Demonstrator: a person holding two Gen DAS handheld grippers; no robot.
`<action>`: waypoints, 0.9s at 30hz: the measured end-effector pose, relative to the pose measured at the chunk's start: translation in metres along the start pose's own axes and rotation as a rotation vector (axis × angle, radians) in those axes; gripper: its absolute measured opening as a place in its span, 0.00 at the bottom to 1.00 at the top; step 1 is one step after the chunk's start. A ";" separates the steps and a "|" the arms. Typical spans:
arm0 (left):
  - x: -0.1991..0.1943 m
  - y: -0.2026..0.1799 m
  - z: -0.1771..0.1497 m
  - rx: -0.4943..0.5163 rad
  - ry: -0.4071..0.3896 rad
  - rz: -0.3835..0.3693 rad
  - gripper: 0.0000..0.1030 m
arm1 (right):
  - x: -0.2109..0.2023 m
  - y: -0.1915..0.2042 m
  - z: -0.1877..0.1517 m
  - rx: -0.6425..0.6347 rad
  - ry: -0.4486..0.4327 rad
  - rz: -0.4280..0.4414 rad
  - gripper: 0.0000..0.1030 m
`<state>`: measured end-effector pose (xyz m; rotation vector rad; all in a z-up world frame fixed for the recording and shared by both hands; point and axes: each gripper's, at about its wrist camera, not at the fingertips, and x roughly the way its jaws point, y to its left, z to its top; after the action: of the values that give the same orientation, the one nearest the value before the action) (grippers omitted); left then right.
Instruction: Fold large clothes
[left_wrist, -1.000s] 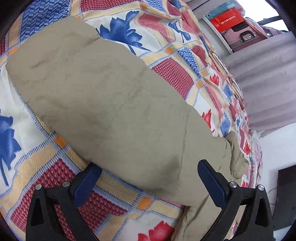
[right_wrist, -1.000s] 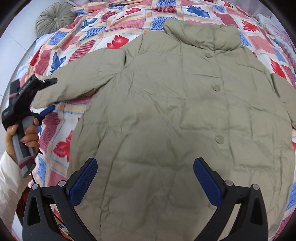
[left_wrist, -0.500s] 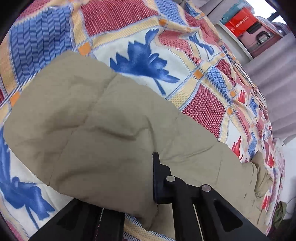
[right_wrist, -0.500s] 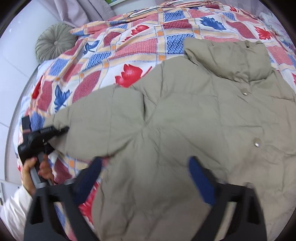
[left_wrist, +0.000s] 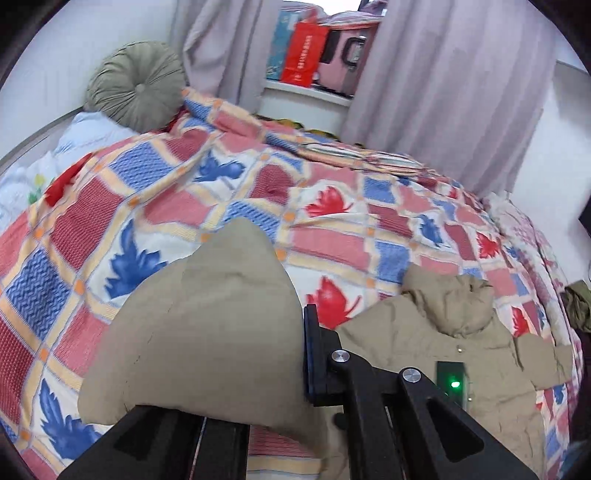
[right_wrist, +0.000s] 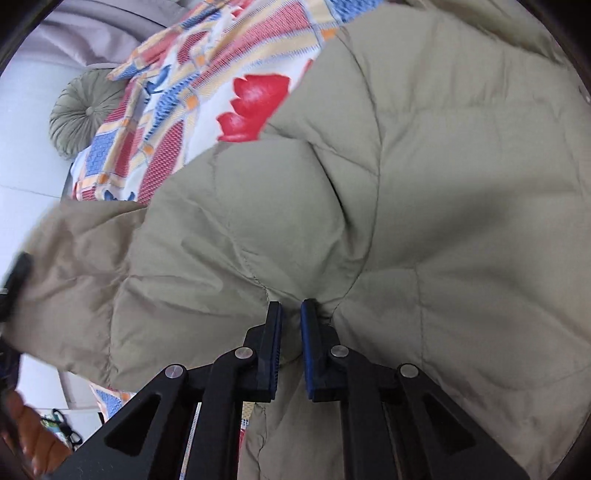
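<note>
A large khaki padded jacket (left_wrist: 424, 343) lies face up on the patterned quilt (left_wrist: 332, 229), its collar (left_wrist: 450, 302) toward the far side. My left gripper (left_wrist: 299, 332) is shut on the end of the jacket's sleeve (left_wrist: 214, 321) and holds it up off the bed; the cloth hides one finger. In the right wrist view the jacket (right_wrist: 461, 184) fills the frame. My right gripper (right_wrist: 291, 314) is closing its jaws on a pinch of fabric where the sleeve (right_wrist: 92, 277) joins the body, pads pressing the cloth. The left gripper (right_wrist: 14, 273) shows blurred at the left edge.
A round olive cushion (left_wrist: 136, 85) and a white pillow (left_wrist: 74, 140) sit at the head of the bed. Pale curtains (left_wrist: 443, 92) hang behind, beside a shelf with a red bag (left_wrist: 303, 51). A hand (right_wrist: 33, 443) shows at the lower left of the right wrist view.
My left gripper shut on the sleeve end, then rose and rolled with it. My right gripper came down and left to the sleeve's base, and its jaws went from wide to pinching fabric.
</note>
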<state>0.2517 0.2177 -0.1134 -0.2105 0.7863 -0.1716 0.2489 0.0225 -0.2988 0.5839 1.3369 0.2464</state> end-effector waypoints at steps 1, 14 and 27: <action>0.000 -0.018 0.001 0.018 -0.001 -0.031 0.08 | -0.001 0.001 0.000 -0.006 0.009 0.005 0.11; 0.088 -0.247 -0.077 0.260 0.211 -0.195 0.08 | -0.167 -0.117 -0.046 0.121 -0.138 -0.121 0.11; 0.125 -0.261 -0.159 0.330 0.399 -0.074 0.43 | -0.212 -0.190 -0.066 0.143 -0.157 -0.250 0.11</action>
<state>0.2053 -0.0828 -0.2424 0.1121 1.1319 -0.4183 0.1056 -0.2232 -0.2289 0.5379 1.2666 -0.0988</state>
